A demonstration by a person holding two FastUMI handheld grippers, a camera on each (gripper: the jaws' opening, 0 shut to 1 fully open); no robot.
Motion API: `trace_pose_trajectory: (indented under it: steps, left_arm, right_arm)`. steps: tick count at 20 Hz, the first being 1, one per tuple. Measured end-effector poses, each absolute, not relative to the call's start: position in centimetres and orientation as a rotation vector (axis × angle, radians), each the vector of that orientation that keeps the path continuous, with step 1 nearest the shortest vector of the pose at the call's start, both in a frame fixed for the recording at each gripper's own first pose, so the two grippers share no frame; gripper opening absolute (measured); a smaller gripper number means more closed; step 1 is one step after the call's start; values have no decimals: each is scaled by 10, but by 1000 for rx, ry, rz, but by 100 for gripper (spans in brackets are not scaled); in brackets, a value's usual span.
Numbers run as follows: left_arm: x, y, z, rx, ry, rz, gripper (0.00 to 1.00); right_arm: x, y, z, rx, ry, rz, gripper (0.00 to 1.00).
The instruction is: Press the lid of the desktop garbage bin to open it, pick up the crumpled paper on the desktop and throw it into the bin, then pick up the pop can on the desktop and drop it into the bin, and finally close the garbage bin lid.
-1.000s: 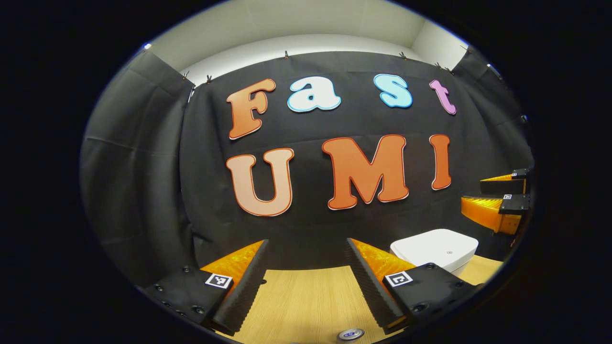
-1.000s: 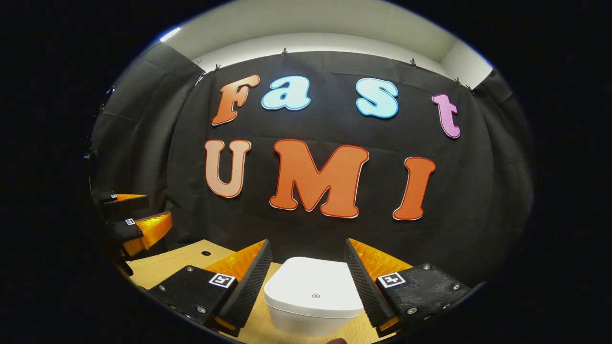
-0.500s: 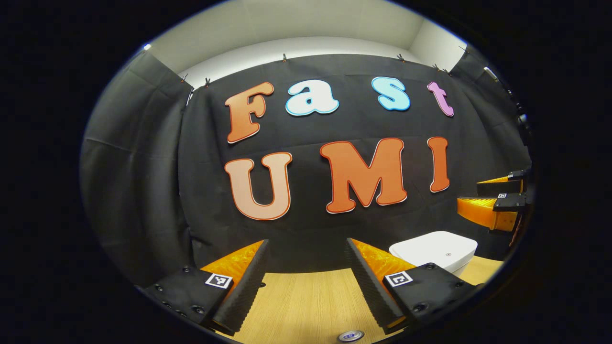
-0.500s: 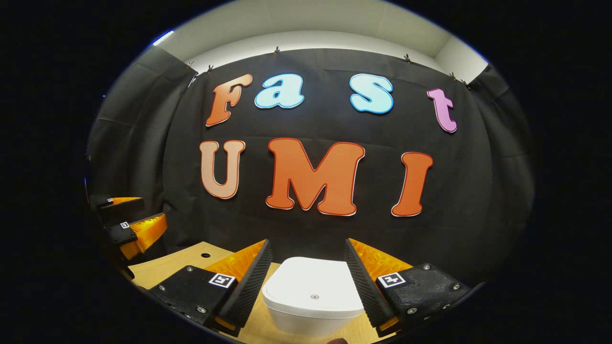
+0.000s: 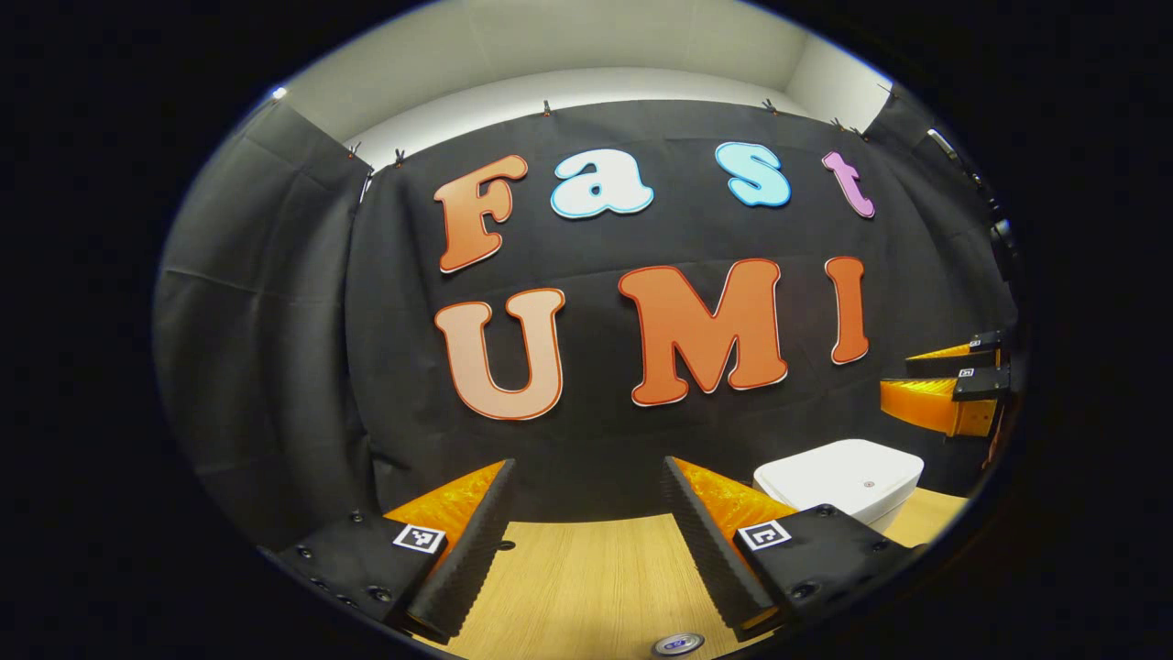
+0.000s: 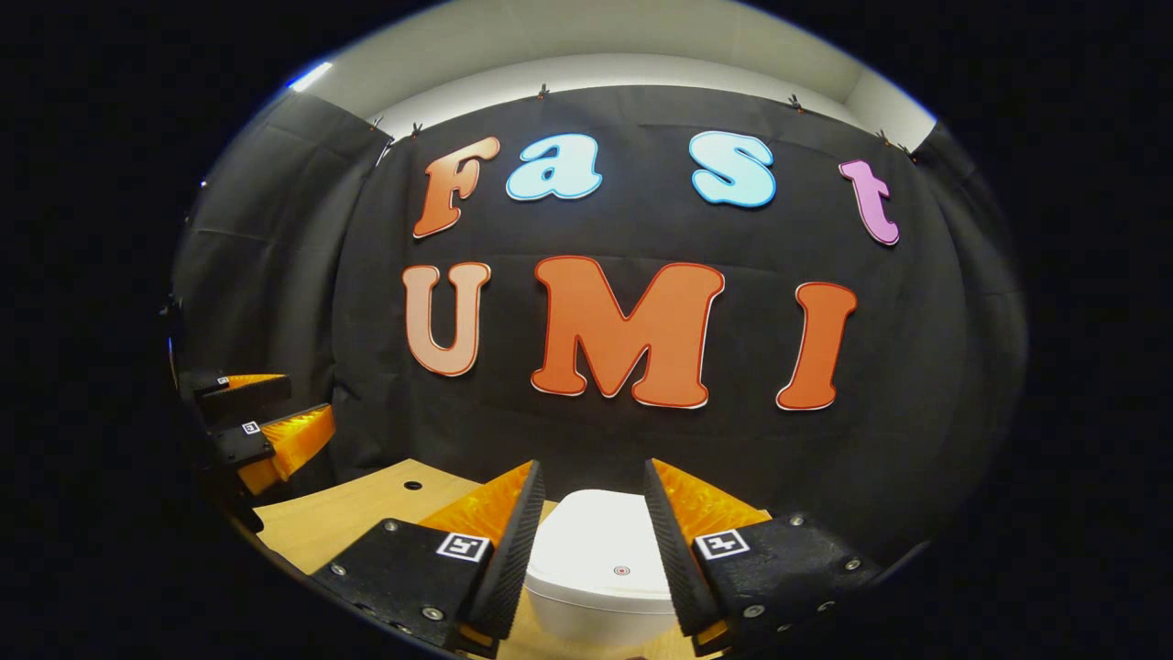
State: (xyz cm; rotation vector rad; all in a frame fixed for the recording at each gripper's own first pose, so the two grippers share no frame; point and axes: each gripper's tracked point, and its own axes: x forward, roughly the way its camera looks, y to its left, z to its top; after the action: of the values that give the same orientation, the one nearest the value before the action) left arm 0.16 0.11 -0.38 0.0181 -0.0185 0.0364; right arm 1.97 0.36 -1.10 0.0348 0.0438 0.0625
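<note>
The white garbage bin (image 6: 596, 550) stands on the wooden table just beyond my right gripper (image 6: 591, 467), its lid down, with a small red dot on top. The right gripper hovers above the bin, open, with a narrowed gap and nothing between the fingers. My left gripper (image 5: 588, 467) is open wide over bare table. The silver top of the pop can (image 5: 676, 644) peeks in at the bottom edge, near the right finger. In the left gripper view the bin (image 5: 838, 477) sits at right with the right gripper (image 5: 953, 385) above it. The left gripper (image 6: 266, 412) shows at far left in the right gripper view.
The light wooden table (image 5: 586, 568) runs back to the black cloth wall. A small round hole (image 6: 412, 484) lies in the tabletop left of the bin.
My right gripper's fingers have drawn closer together and the gripper has shifted slightly over the bin. The left gripper has barely moved.
</note>
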Motion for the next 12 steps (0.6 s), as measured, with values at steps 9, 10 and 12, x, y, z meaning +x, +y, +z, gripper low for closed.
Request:
trace_pose_trajectory:
  steps: [9, 10, 12]
  left_arm:
    - [8, 3, -12, 33, 10, 65, 100]
    - [8, 3, -13, 35, 14, 68, 96]
    - [10, 3, -16, 39, 25, 73, 100]
  right_arm:
    - [31, -1, -42, 126, 130, 92, 1]
    - [32, 0, -48, 126, 142, 111, 1]
    - [30, 5, -63, 109, 190, 141, 1]
